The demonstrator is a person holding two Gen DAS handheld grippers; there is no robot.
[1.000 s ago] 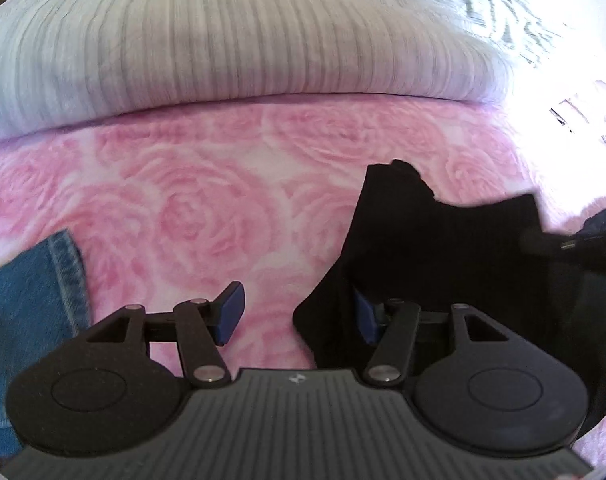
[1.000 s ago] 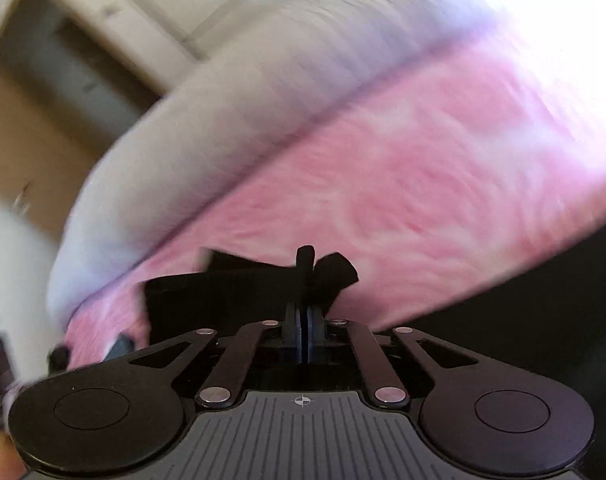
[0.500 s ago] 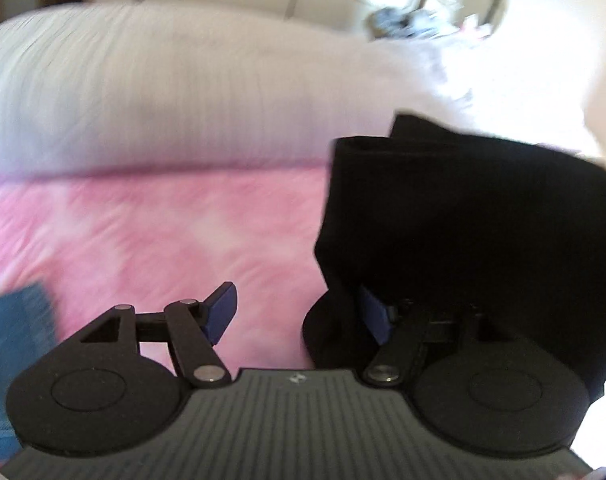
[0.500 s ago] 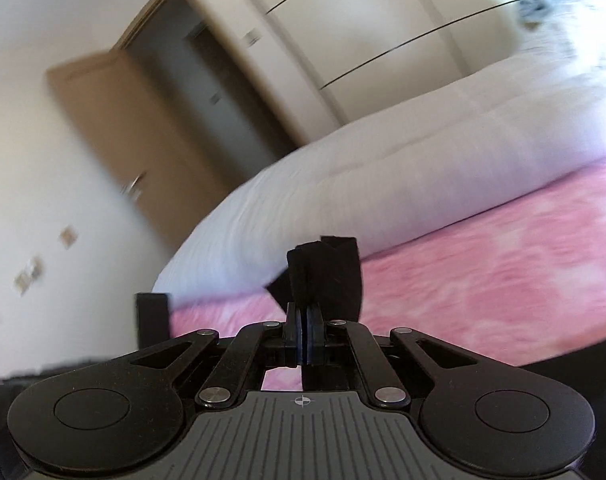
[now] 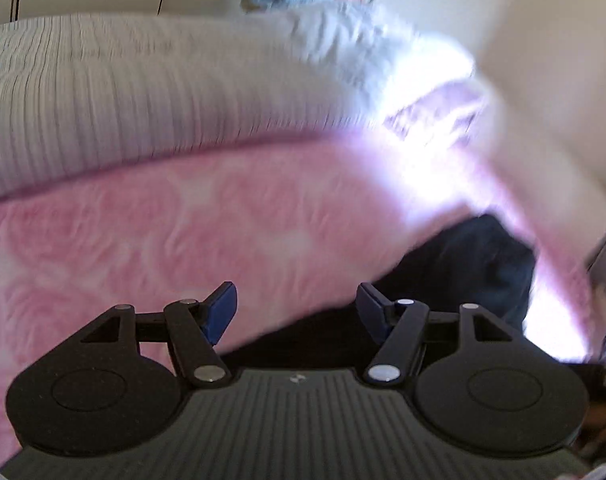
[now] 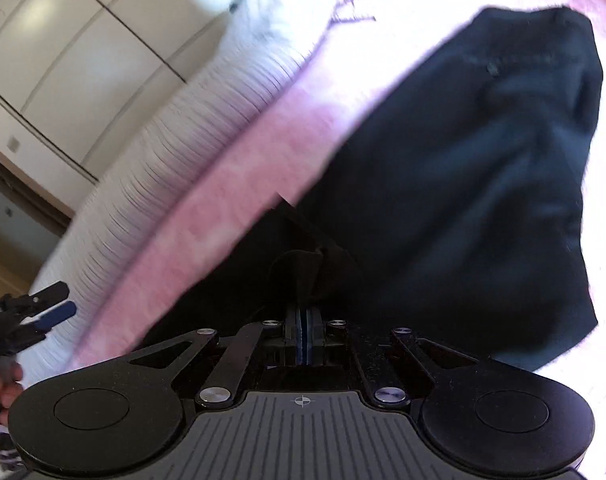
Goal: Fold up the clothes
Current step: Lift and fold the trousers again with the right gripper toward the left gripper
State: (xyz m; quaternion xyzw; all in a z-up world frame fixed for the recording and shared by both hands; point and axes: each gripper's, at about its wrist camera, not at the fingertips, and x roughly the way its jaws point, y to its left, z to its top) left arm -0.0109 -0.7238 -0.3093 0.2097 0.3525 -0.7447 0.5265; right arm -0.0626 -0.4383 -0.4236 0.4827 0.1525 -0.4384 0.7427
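Observation:
A black garment [image 6: 463,168] lies spread on the pink rose-print bedspread [image 6: 239,184]. My right gripper [image 6: 305,316] is shut on a fold of this garment close to its edge. In the left wrist view the same black garment [image 5: 463,272] lies low at the right, under and beyond the right finger. My left gripper [image 5: 297,306] is open and holds nothing, with its blue pads wide apart above the bedspread [image 5: 143,232]. The left gripper also shows at the left edge of the right wrist view [image 6: 43,312].
A thick grey-white striped duvet [image 5: 163,88] lies rolled along the far side of the bed. White wardrobe doors [image 6: 63,40] stand behind it. Bright sunlight washes out the bed's right part [image 5: 435,160].
The black garment has come down from hanging in front of the left camera to lying on the bedspread. Both views swung right; the jeans left the left view. The right gripper stayed shut.

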